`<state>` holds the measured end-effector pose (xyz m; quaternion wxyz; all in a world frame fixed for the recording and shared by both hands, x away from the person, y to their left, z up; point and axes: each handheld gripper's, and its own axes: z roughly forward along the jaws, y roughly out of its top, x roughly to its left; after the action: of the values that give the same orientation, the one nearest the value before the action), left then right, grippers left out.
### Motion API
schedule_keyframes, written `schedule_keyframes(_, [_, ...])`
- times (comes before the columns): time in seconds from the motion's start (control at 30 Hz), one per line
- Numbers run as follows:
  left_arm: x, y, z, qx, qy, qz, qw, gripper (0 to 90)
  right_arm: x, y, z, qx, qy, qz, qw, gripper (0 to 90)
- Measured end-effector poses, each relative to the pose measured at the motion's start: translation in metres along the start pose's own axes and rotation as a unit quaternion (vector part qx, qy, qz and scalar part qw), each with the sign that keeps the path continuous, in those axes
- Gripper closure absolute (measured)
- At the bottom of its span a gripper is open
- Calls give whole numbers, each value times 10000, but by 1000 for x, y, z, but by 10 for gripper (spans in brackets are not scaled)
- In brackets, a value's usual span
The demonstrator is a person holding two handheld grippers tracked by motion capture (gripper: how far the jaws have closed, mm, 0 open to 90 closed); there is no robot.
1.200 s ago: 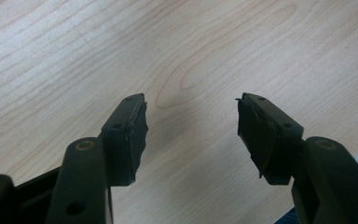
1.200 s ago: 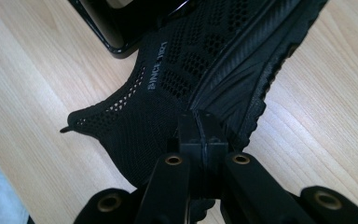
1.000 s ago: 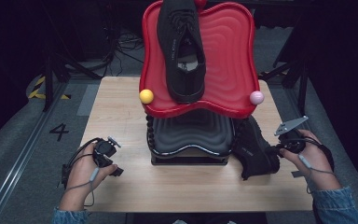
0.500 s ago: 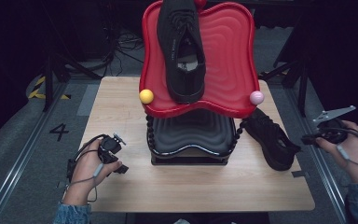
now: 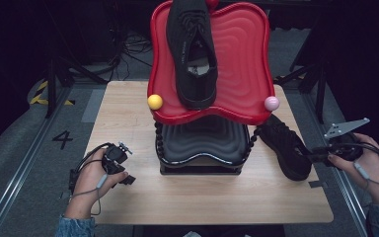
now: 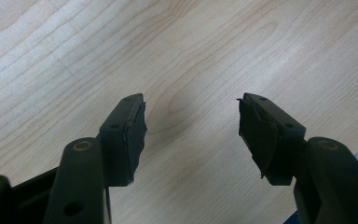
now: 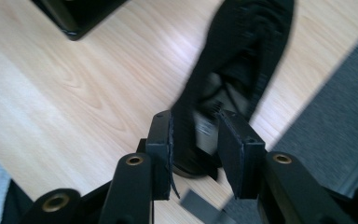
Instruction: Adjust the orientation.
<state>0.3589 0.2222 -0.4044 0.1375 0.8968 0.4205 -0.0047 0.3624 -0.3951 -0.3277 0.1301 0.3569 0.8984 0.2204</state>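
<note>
On the left side of the wooden table [image 5: 128, 113], well apart from the red shoe rack [image 5: 256, 64], the left gripper [image 5: 120, 170] rests in a hand. Its jaws stand wide with nothing but bare wood between them, as the left gripper view shows. There is lots of open table around it.

In the middle stands the rack. A black sneaker [image 5: 192, 49] lies on its red top shelf, long way running front to back. A yellow ball [image 5: 154, 101] and a pink ball [image 5: 271, 103] sit at the shelf's front corners.

Right of the rack, a second black shoe [image 5: 284, 145] lies flat on the table, slanting from the rack toward the table's right edge, near the front corner. The right gripper [image 5: 321, 155] is at its heel end. Its jaws have just been opening. In the right gripper view the heel [image 7: 200, 135] sits between the pads [image 7: 161, 140], and the left pad looks close against it, but the picture is blurry, so I cannot tell if they press. That view also shows the grey floor [image 7: 326, 116] just past the table edge.
</note>
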Motion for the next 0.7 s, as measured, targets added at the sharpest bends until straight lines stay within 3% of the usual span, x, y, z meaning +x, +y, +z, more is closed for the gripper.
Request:
schedule_keyframes(0.1, [0, -1, 0, 25, 7, -1, 10000, 417, 0, 3, 11, 131, 28, -47, 9999, 675])
schedule_keyframes(0.23, [2, -3, 0, -6, -18, -30, 10000, 415, -2, 4, 26, 415, 57, -22, 9991, 863])
schedule_keyframes(0.33, [2, -5, 0, -20, -79, -14, 10000, 416, 2, 10, 26, 491, 62, -53, 9988, 875])
schedule_keyframes(0.43, [3, -8, 0, -5, -66, -51, 10000, 415, 10, 16, 29, 326, 410, -83, 9986, 875])
schedule_keyframes(0.5, [3, -10, 0, -5, -41, -82, 10000, 416, 20, 24, 33, 289, 585, -224, 9976, 875])
schedule_keyframes(0.6, [5, -11, -1, -20, -34, -78, 10000, 416, 34, 29, 37, 213, 746, -343, 9964, 874])
schedule_keyframes(0.7, [5, -10, 0, -20, -52, -88, 9999, 416, 39, 27, 35, 197, 790, -324, 9962, 864])
